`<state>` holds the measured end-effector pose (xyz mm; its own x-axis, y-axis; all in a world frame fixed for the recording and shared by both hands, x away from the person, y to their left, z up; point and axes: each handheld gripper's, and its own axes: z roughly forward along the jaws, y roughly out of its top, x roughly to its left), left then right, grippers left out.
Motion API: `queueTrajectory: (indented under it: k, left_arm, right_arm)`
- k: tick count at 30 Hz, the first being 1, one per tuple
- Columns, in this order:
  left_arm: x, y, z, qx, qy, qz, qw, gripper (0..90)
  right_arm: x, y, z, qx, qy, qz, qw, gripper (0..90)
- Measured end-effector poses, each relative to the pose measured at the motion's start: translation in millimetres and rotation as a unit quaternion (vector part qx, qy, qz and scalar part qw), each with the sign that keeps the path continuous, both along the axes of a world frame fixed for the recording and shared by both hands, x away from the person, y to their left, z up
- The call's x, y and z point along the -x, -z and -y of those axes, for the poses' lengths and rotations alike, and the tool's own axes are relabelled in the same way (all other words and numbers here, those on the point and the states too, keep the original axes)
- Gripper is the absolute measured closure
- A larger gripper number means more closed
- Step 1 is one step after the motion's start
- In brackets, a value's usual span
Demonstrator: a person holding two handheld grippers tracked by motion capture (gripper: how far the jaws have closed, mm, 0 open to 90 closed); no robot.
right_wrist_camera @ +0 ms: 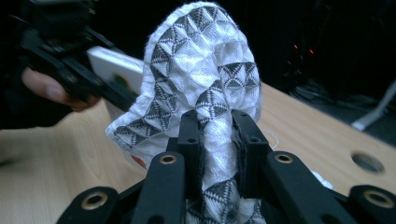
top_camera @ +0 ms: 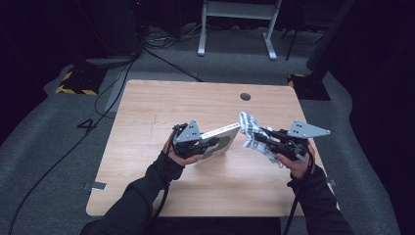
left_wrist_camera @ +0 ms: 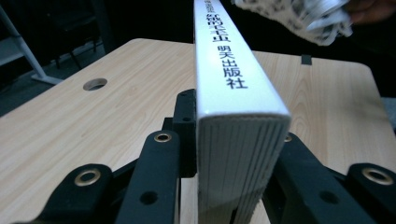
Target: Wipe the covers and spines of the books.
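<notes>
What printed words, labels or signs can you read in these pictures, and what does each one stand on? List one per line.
"明天出版社": on the white spine of the book clamped in the left gripper.
Further characters higher up that spine: too skewed and blurred to read.
The patterned cloth in the right gripper: no lettering.
The book's cover in the high view: too small to read.

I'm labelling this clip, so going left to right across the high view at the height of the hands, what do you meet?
Left gripper → white book clamped in it → patterned cloth → right gripper shut on the cloth, all above the wooden table.
</notes>
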<state>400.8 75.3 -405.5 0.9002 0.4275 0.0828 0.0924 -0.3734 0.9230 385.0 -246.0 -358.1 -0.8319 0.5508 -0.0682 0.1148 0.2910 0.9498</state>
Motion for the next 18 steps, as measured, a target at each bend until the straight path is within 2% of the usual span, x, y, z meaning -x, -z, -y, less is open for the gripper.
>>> queueTrajectory:
  k: [5, 6, 7, 8, 9, 11, 13, 16, 18]
  left_arm:
    - [2.8, -1.5, 9.3, -0.024, 0.007, 0.026, 0.9993, 75.2]
    - [4.5, -1.7, 10.6, -0.029, 0.009, 0.037, 0.9989, 75.2]
    - [7.6, -2.6, 12.2, -0.041, 0.009, 0.051, 0.9978, 75.3]
    - [7.6, -2.6, 12.2, -0.041, 0.009, 0.051, 0.9978, 75.2]
    - [9.1, -2.3, 13.0, -0.045, 0.008, 0.053, 0.9976, 75.2]
    - [11.0, -0.9, 13.4, -0.054, 0.005, 0.062, 0.9966, 75.3]
    - [12.3, 0.0, 14.1, -0.052, 0.006, 0.062, 0.9967, 75.3]
    - [11.8, -0.8, 12.2, -0.057, 0.003, 0.068, 0.9961, 75.3]
    - [11.7, -1.0, 9.6, -0.054, 0.0, 0.065, 0.9964, 75.3]
  right_arm:
    - [-1.7, -18.8, -46.4, 0.051, -0.032, 0.007, 0.9982, 75.6]
    - [-1.7, -18.8, -46.4, 0.051, -0.032, 0.007, 0.9982, 75.6]
    - [-1.1, -20.8, -62.9, 0.074, -0.044, 0.002, 0.9963, 75.7]
    - [-0.5, -21.1, -70.5, 0.085, -0.048, 0.001, 0.9953, 75.7]
    - [-0.5, -21.1, -70.5, 0.085, -0.048, 0.001, 0.9953, 75.7]
    - [0.3, -23.4, -82.4, 0.091, -0.06, -0.009, 0.994, 75.7]
    - [0.5, -25.9, -90.3, 0.098, -0.066, -0.014, 0.9929, 75.7]
    - [1.4, -30.2, -102.1, 0.116, -0.063, -0.014, 0.9912, 75.6]
    - [-0.6, -31.8, -102.6, 0.126, -0.051, -0.013, 0.9907, 75.7]
